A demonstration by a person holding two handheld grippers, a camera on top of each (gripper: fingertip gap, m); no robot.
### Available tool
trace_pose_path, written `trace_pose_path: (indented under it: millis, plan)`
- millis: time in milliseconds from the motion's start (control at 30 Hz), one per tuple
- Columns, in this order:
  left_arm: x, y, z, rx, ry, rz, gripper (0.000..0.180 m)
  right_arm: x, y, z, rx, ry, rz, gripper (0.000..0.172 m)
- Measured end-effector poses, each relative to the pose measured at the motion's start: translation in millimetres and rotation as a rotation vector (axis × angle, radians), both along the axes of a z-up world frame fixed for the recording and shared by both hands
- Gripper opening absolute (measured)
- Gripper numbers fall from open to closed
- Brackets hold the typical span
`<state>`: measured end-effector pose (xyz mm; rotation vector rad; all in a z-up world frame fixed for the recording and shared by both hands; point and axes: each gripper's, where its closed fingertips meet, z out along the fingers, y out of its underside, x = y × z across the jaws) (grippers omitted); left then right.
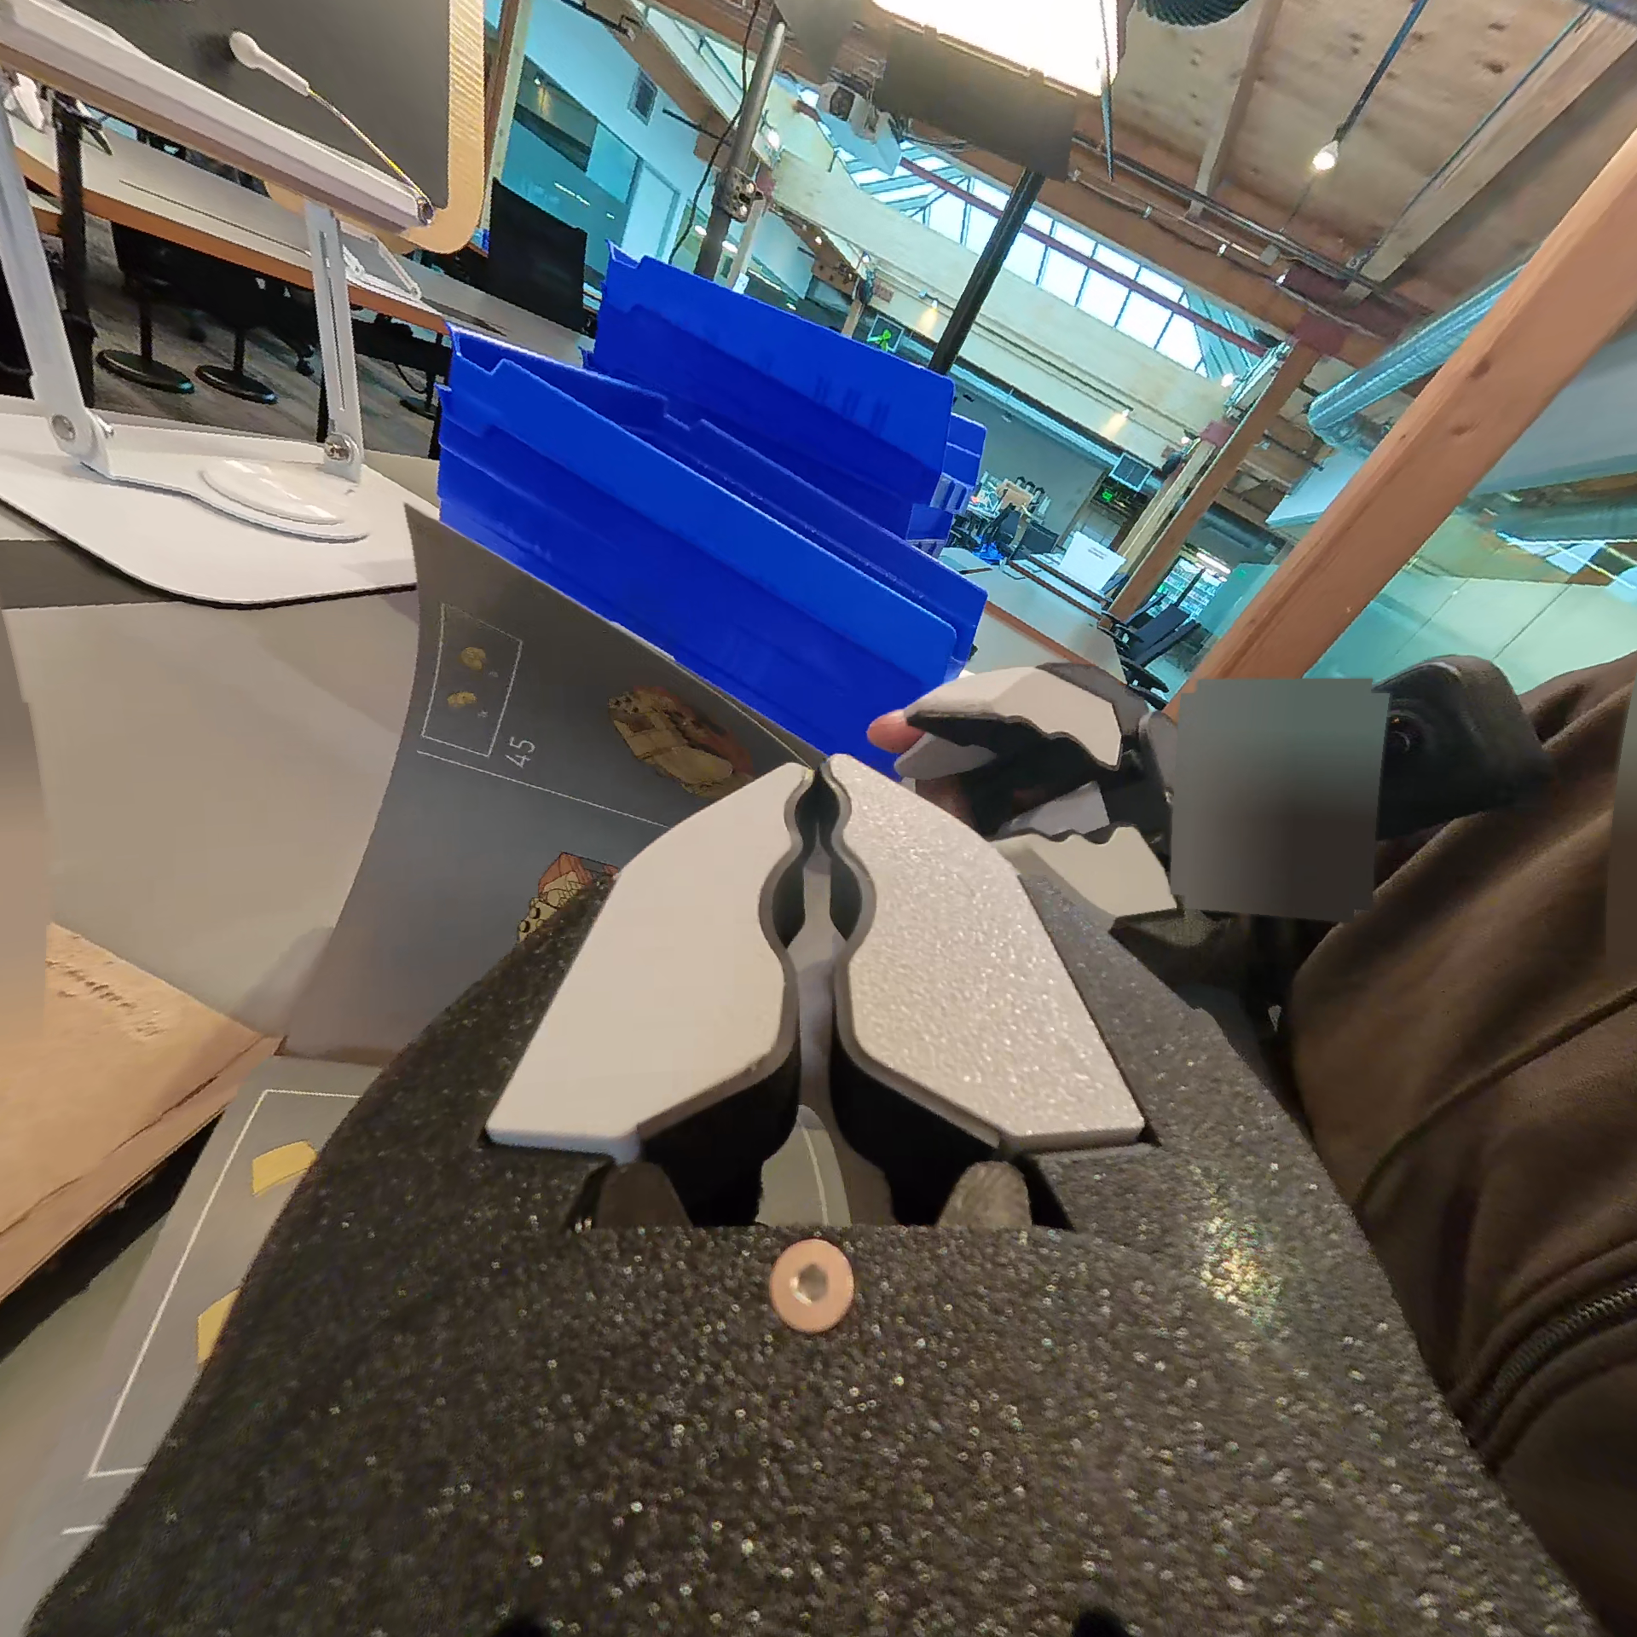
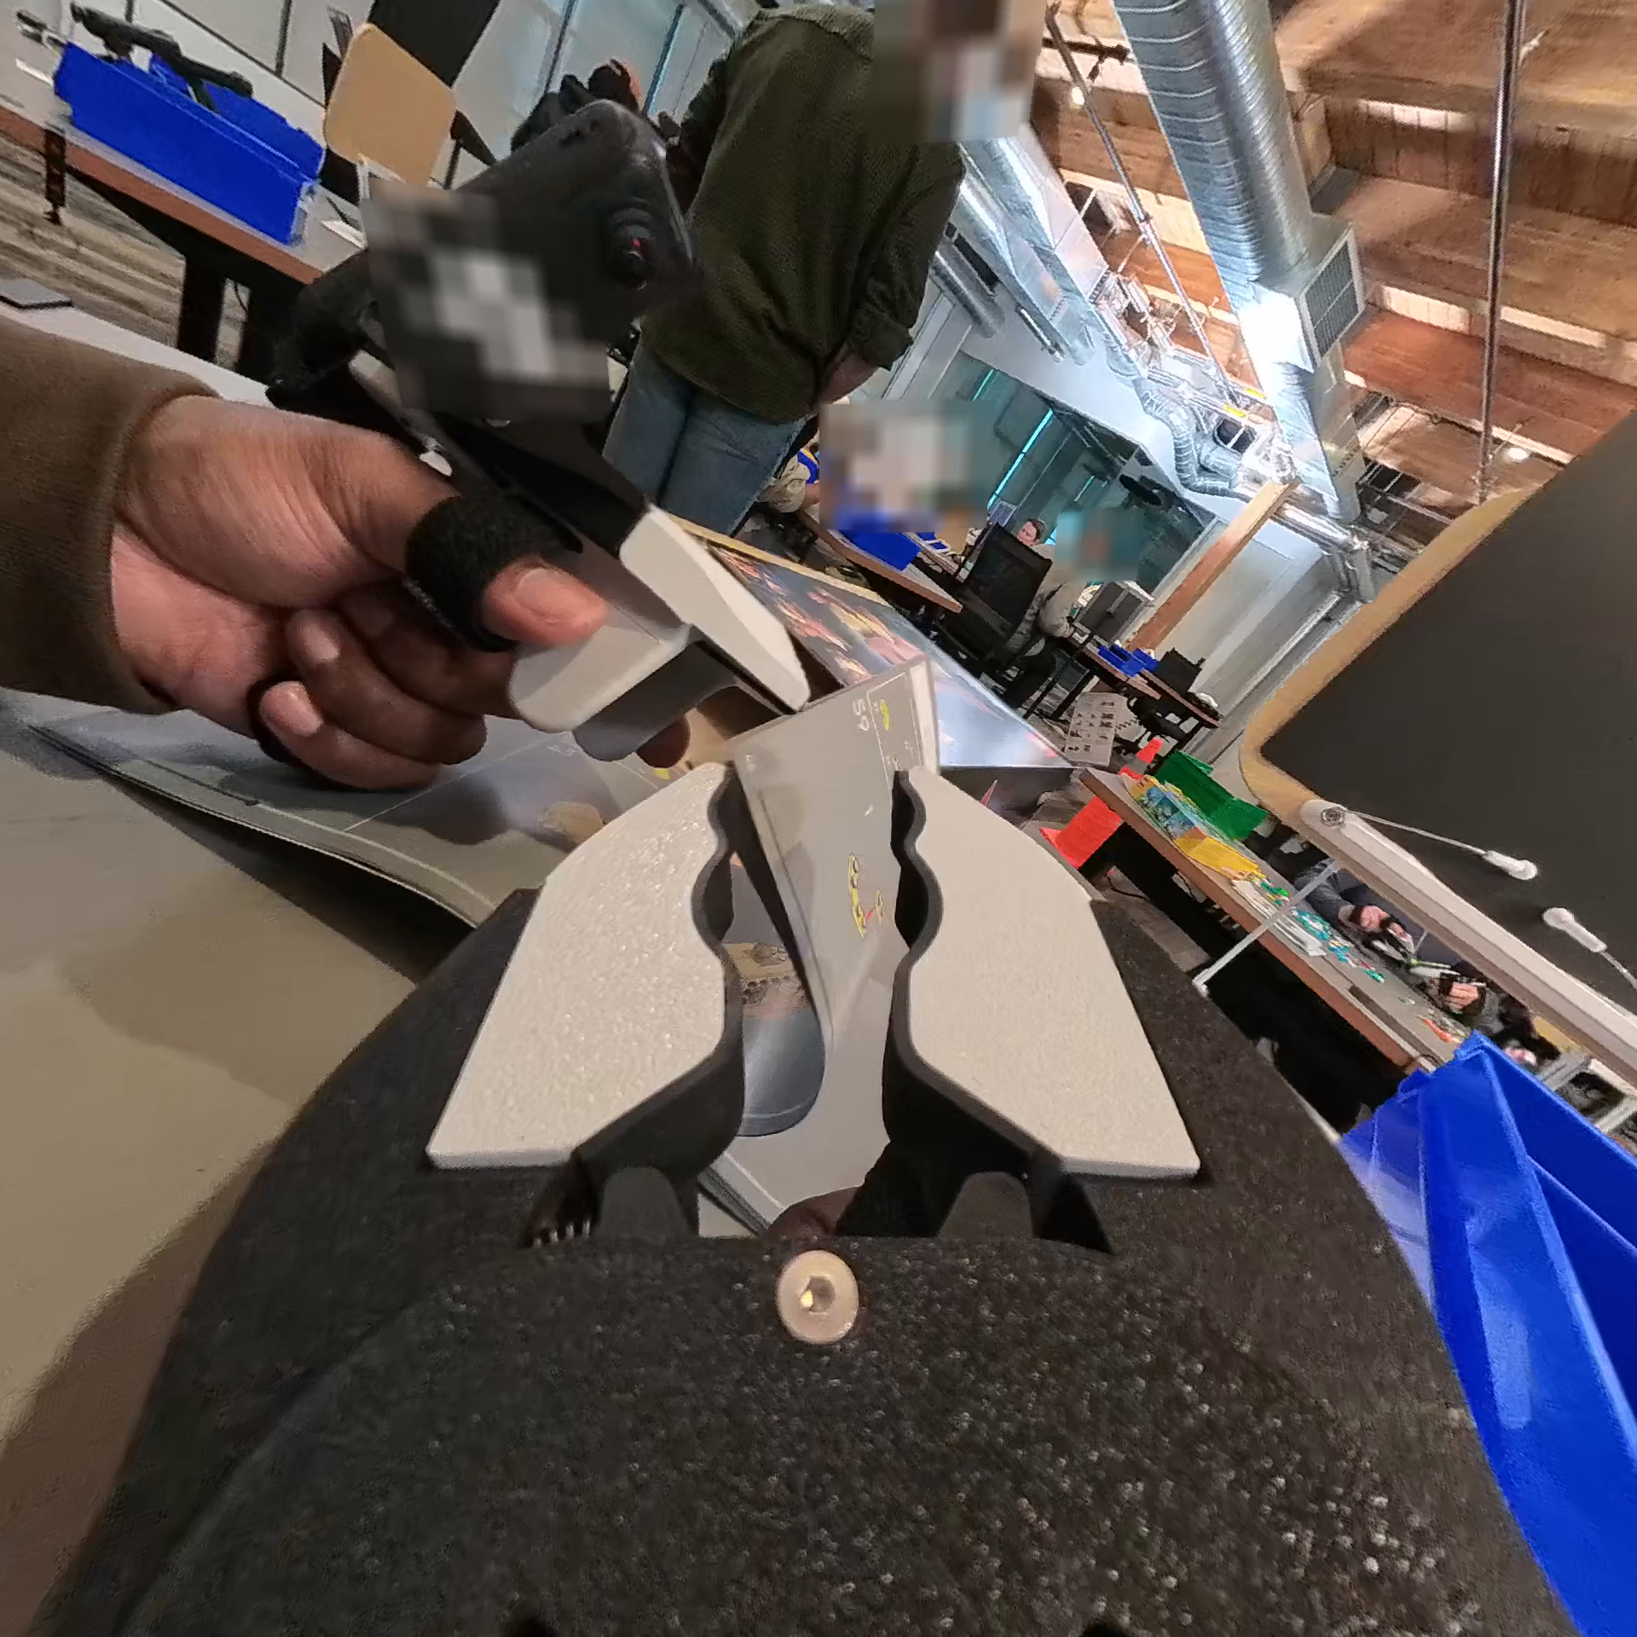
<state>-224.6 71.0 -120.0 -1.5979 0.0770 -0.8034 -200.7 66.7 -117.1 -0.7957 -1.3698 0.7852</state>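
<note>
An open grey instruction booklet (image 1: 292, 1178) lies on the table, and one page (image 1: 549, 753) curls up from it. My left gripper (image 1: 819, 784) is shut on the top edge of that page and holds it raised. In the right wrist view the same page (image 2: 833, 850) stands upright between my right gripper's (image 2: 815, 784) fingers. These are apart and do not press on it, so the right gripper is open. The left gripper (image 2: 762, 673), held by a hand (image 2: 266, 567), pinches the page's upper corner there. The right gripper (image 1: 1001, 762) shows open just right of my left fingertips.
Stacked blue bins (image 1: 709, 496) stand just behind the booklet, and another blue bin (image 2: 1524, 1240) is at the right. A white lamp stand (image 1: 221, 478) is at the far left. A printed box (image 2: 886, 638) lies beyond the page. A person (image 2: 797, 221) stands behind the table. Only a small space, under 4 cm, lies between the two pairs of fingers.
</note>
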Motion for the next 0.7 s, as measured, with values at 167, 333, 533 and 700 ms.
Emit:
trace_pose_path:
  millis: [167,333,533,700]
  plan:
    - [-1.2,-0.2,-0.7,-0.002,0.005,0.003,0.0,0.4,5.3,1.5,-0.026,0.001,-0.009,0.033]
    - [-1.7,-0.5,0.1,0.0,0.005,0.005,0.0,3.2,32.4,9.1,-0.022,0.036,-0.157,0.03]
    - [-1.5,-0.3,-0.1,0.0,0.004,0.004,0.0,2.7,7.6,7.6,0.027,0.021,-0.034,0.033]
    - [0.5,-0.2,-0.8,-0.002,0.007,-0.004,0.0,0.1,5.6,1.5,0.05,-0.012,-0.062,0.032]
